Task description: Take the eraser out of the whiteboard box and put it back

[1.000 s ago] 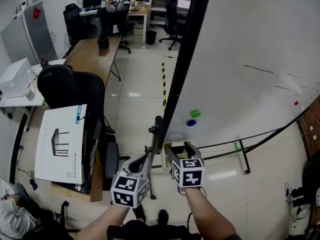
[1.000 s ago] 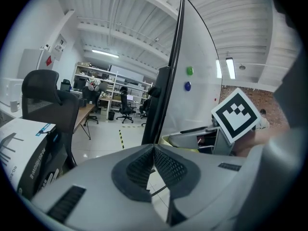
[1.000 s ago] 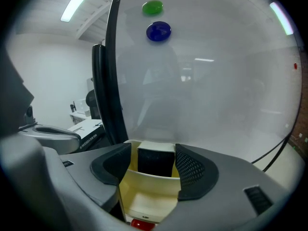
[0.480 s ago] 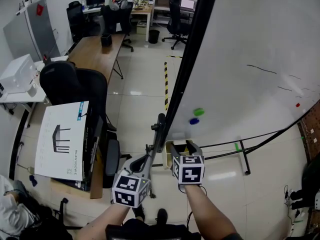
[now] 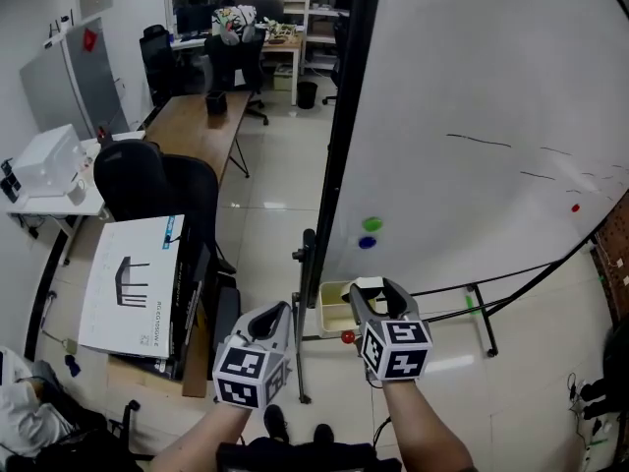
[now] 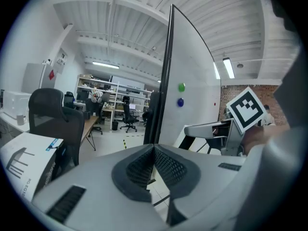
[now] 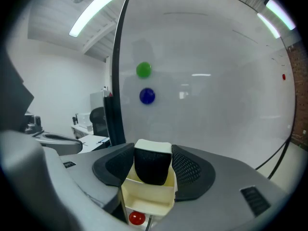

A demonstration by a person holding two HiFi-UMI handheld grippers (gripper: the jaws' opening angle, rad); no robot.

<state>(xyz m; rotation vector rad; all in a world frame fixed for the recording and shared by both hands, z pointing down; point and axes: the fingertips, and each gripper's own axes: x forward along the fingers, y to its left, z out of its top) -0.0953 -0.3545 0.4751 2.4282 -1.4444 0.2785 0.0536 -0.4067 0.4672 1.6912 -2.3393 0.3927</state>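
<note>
Up out of its box: the eraser sat clamped in the right gripper before the whiteboard.
Broadly, a smooth white whiteboard (image 5: 472,116) in a black frame filled the right side, its faint pen strokes forming no readable words; a flat carton (image 5: 133,283) at the left bore a line drawing of a table and print too small to read. By the board's lower edge was the whiteboard box (image 5: 332,315), an open cream plastic tray. The right gripper (image 5: 377,292) had just been closing its jaws, and its textured black pads pressed both sides of the eraser (image 7: 151,165), a rounded block with a cream back and a dark mesh-like face, held just above the box. The left gripper (image 6: 154,150) had its pads closed together on nothing. A round green magnet (image 5: 371,224) and a blue magnet (image 5: 367,243) stuck to the board.
</note>
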